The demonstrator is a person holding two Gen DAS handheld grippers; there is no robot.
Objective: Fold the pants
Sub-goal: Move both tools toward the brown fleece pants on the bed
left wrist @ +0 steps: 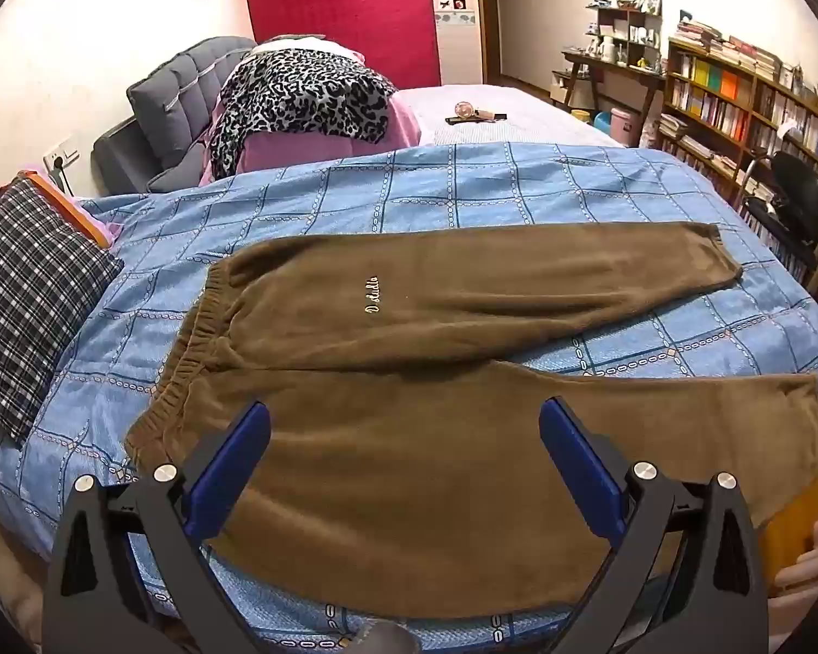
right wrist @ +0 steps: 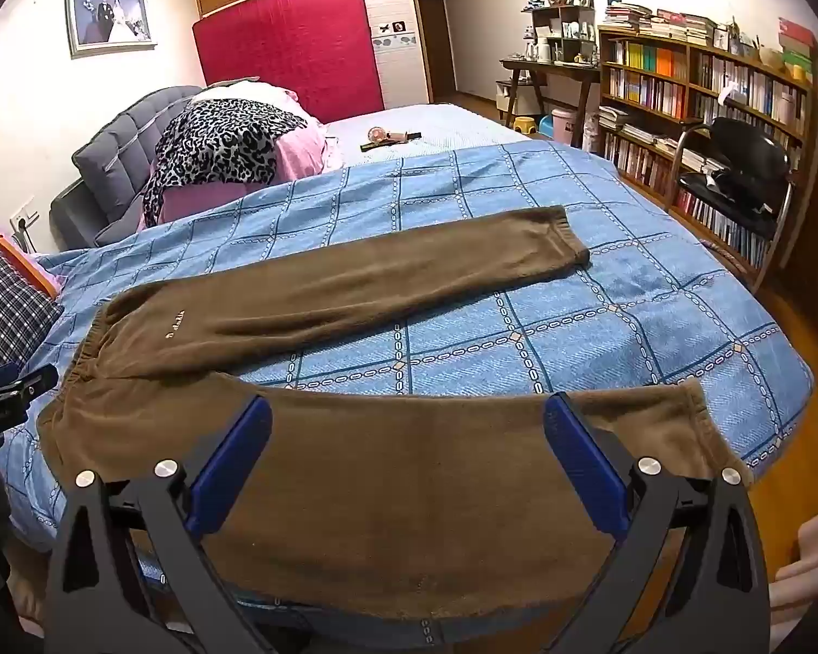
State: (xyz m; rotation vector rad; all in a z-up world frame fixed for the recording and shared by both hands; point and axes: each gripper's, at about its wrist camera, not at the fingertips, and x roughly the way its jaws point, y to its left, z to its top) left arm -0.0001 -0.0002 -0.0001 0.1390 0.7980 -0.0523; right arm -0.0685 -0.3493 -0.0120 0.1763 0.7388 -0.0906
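Note:
Brown fleece pants lie spread flat on a blue patterned blanket, waistband at the left, the two legs splayed to the right. My left gripper is open and empty, hovering over the near leg close to the waistband. In the right wrist view the pants show again. My right gripper is open and empty over the near leg, toward its cuff. The left gripper's tip shows at the left edge of the right wrist view.
A plaid pillow lies at the left of the bed. A leopard-print cloth lies on pink bedding behind. Small items lie on the far bed. A bookshelf and a black chair stand at the right.

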